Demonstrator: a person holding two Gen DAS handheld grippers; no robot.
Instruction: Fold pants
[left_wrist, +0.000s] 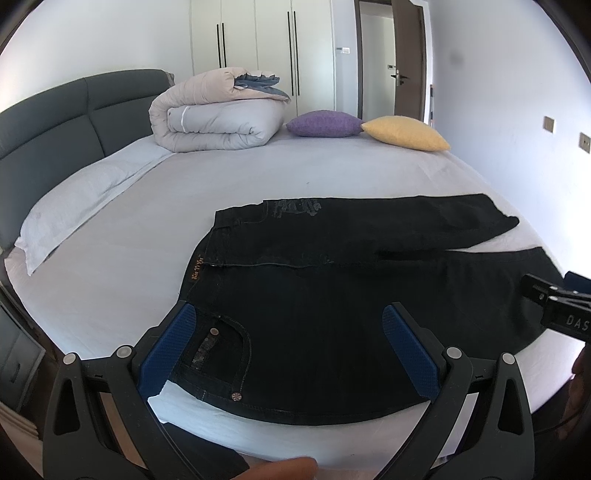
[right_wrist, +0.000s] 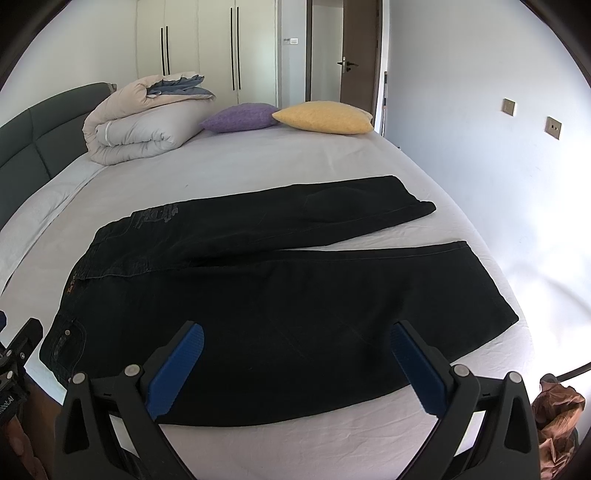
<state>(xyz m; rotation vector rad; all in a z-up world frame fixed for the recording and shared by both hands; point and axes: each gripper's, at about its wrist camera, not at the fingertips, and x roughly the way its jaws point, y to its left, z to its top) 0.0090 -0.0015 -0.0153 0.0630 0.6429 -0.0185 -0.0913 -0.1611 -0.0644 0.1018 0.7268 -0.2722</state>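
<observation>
A pair of black jeans (left_wrist: 332, 280) lies flat on the bed, waistband to the left, both legs spread apart to the right; it also shows in the right wrist view (right_wrist: 295, 280). My left gripper (left_wrist: 288, 317) is open and empty, hovering over the near pocket and hip at the bed's front edge. My right gripper (right_wrist: 297, 334) is open and empty over the near leg's thigh. The right gripper's body shows at the right edge of the left wrist view (left_wrist: 554, 306).
A folded duvet (left_wrist: 218, 114) sits at the head of the white bed (left_wrist: 147, 229), with a purple pillow (left_wrist: 325, 123) and a yellow pillow (left_wrist: 406, 133) beside it. A grey headboard (left_wrist: 74, 110) is on the left, wardrobes and a door behind.
</observation>
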